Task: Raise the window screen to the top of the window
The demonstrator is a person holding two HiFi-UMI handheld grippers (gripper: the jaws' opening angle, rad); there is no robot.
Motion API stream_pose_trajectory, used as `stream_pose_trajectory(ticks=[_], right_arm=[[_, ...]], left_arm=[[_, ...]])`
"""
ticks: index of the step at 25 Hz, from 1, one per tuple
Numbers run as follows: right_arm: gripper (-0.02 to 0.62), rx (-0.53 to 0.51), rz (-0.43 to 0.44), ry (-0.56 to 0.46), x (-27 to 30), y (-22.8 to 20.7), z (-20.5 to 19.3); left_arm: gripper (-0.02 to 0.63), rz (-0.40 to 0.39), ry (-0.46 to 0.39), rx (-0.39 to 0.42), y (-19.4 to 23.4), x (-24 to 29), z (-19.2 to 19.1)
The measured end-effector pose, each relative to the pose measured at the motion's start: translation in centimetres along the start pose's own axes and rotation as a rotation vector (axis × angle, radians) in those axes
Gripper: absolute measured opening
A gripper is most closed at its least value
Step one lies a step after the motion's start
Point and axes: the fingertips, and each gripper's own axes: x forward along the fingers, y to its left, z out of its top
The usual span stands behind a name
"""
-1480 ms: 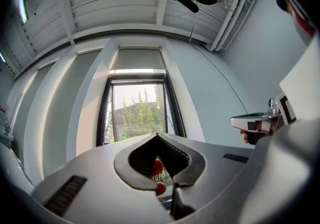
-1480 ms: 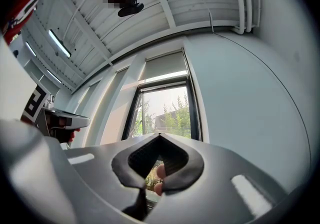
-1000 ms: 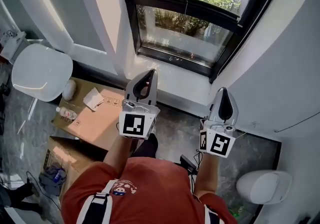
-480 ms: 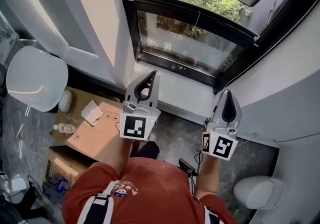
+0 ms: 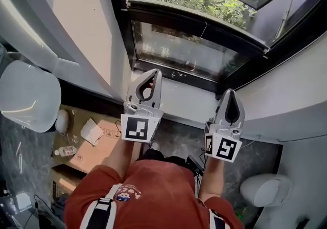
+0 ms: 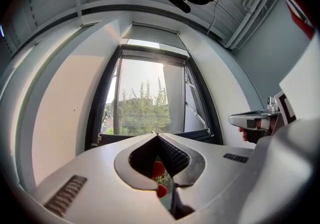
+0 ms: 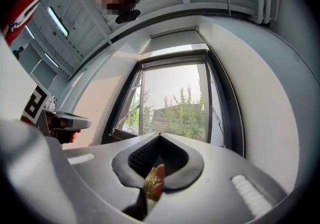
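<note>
Big dark-framed window [image 5: 122, 23] fills the top of the head view, greenery beyond the glass, a white sill [image 5: 189, 99] running beneath it. The person in the red shirt [image 5: 148, 192] stands square to it on the grey floor [image 5: 173, 136]. A white rounded fixture [image 5: 28, 95] sits far left, and a second white fixture [image 5: 265, 189] is at lower right. A cardboard box [image 5: 102, 143] lies left of the person, carrying a crumpled white cloth [image 5: 92, 131] and a small bottle [image 5: 65, 151].

Now the tools: left gripper [image 5: 153, 71] and right gripper [image 5: 229, 91] are held side by side and apart. Both aim at the window and are clear of it, each with its jaws pressed together on nothing.

The window screen? No view shows its mesh clearly. A thin cord [image 5: 204, 29] hangs from the dark cross rail [image 5: 194, 17] over the lower pane.
</note>
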Motion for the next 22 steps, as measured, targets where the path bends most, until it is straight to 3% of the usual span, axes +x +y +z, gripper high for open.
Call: stream_pose_trajectory(ticks=[11,22], right_arm=[[0.009,-0.007,-0.032,-0.004,2.8,-0.7,-0.3],[0.009,0.015,-0.030,-0.063,6.7,-3.9,-0.8]], left_arm=[[0.006,-0.018,-0.004,-0.033,1.4,2.9,-0.4],[0.006,-0.021,-0.033,0.030,0.8,7.6,0.0]])
